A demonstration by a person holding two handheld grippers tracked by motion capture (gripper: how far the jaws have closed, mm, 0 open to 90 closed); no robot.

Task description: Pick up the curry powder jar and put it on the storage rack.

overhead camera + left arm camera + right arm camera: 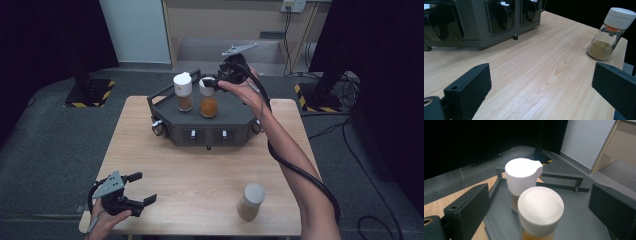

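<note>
A dark grey stand sits at the table's far middle with two white-capped spice jars on top. The left jar holds brown powder, the right jar orange powder. My right gripper hovers at the right jar's cap, open. In the right gripper view its jaws stand wide on either side of that jar without touching it, and the other jar stands behind. A third jar of tan powder stands near the front right edge. My left gripper rests open and empty at the front left.
The stand's front face has several dark slots with white tabs. The tan jar stands beyond my left gripper, with bare wooden table between them. A cable trails from the right gripper along the forearm. Dark floor surrounds the table.
</note>
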